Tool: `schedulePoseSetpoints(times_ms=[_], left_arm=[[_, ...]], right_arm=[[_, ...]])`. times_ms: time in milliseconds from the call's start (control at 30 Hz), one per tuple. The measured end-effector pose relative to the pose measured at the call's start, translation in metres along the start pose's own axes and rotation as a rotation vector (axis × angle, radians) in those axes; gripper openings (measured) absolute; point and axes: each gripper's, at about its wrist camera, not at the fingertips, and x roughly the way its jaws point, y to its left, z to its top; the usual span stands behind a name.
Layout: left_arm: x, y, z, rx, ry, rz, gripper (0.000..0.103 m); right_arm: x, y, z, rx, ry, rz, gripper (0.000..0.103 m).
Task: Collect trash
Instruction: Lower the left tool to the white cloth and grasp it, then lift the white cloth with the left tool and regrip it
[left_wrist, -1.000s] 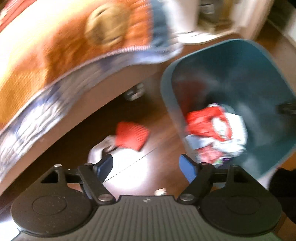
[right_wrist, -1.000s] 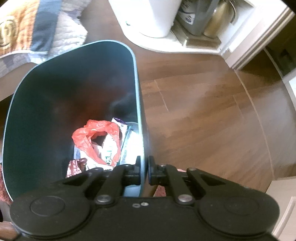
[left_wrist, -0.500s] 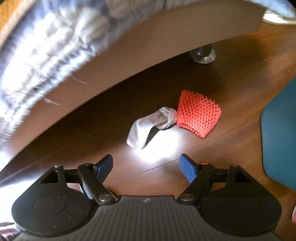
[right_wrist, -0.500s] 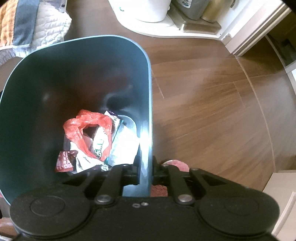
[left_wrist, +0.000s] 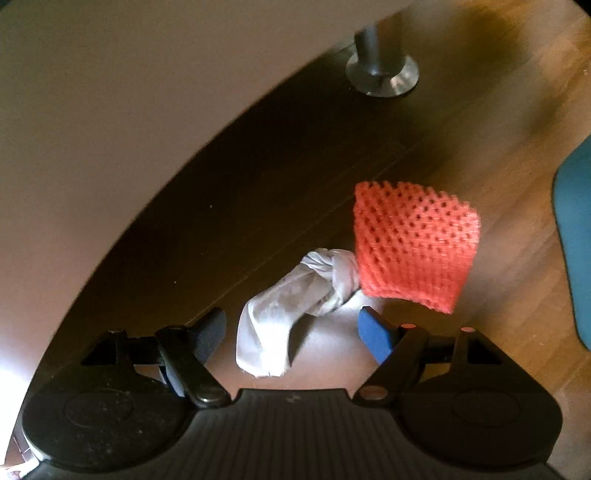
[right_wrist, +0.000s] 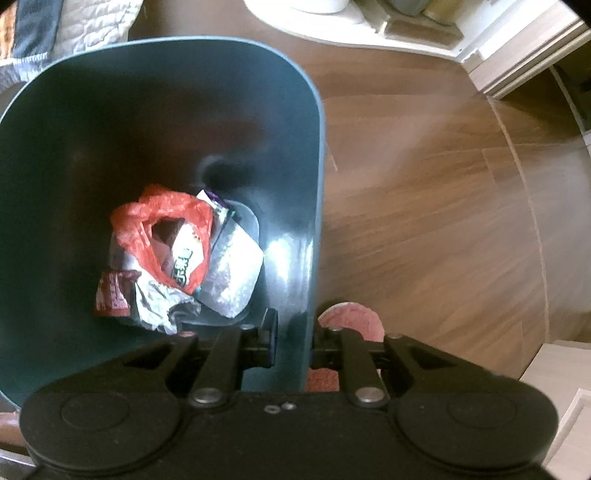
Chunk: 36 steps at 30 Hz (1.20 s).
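Observation:
In the left wrist view, a knotted white plastic bag (left_wrist: 284, 317) lies on the dark wooden floor, touching a red foam mesh sleeve (left_wrist: 413, 251). My left gripper (left_wrist: 291, 332) is open, low over the floor, with the white bag between its blue fingertips (left_wrist: 373, 336). In the right wrist view, my right gripper (right_wrist: 293, 336) is shut on the right wall of a teal trash bin (right_wrist: 310, 229). The bin holds a red plastic bag (right_wrist: 162, 236) and crumpled wrappers (right_wrist: 229, 273).
A beige bed frame (left_wrist: 129, 122) overhangs the floor at upper left, with a metal leg (left_wrist: 380, 70) behind the trash. The bin's edge (left_wrist: 576, 236) shows at far right. A quilt (right_wrist: 85, 26), white appliance base (right_wrist: 354, 22) and door frame (right_wrist: 524, 59) surround the bin.
My left gripper swung away from the bin, down toward the floor under the bed, closing in on the white bag. The right gripper kept its hold on the bin wall and shifted slightly.

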Motion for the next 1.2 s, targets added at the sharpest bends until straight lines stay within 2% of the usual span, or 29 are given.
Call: schedulePoseSetpoints(times_ms=[400, 567, 633, 667, 700, 733, 767, 833, 967, 1200], left_arm=[[0.050, -0.005, 0.006, 0.100, 0.048, -0.077, 0.078], [0.059, -0.003, 0.000, 0.063, 0.072, -0.123, 0.077], [0.059, 0.001, -0.001, 0.049, 0.079, -0.156, 0.057], [0.059, 0.001, 0.000, 0.045, 0.089, -0.162, 0.050], [0.059, 0.002, -0.001, 0.046, 0.096, -0.155, 0.034], [0.058, 0.002, -0.001, 0.045, 0.101, -0.152, 0.028], [0.056, 0.002, -0.002, 0.042, 0.102, -0.155, 0.028], [0.052, 0.004, -0.004, 0.038, 0.103, -0.139, 0.016], [0.036, 0.008, -0.007, 0.017, 0.119, -0.125, 0.015], [-0.008, 0.014, -0.016, 0.010, 0.118, -0.081, 0.010]], right_arm=[[0.011, 0.002, 0.002, -0.016, 0.036, -0.011, 0.015], [0.013, 0.004, 0.004, -0.008, 0.044, -0.013, 0.015], [0.013, 0.004, 0.004, -0.007, 0.044, -0.012, 0.015], [0.013, 0.003, 0.004, -0.006, 0.043, -0.010, 0.015], [0.013, 0.003, 0.004, -0.006, 0.042, -0.010, 0.015], [0.013, 0.003, 0.003, -0.005, 0.039, -0.008, 0.015], [0.013, 0.003, 0.003, -0.004, 0.038, -0.007, 0.015], [0.013, 0.002, 0.002, 0.007, 0.034, -0.004, 0.015], [0.015, -0.001, 0.002, 0.060, 0.028, 0.016, 0.014], [0.015, -0.001, -0.001, 0.078, 0.013, 0.009, 0.013]])
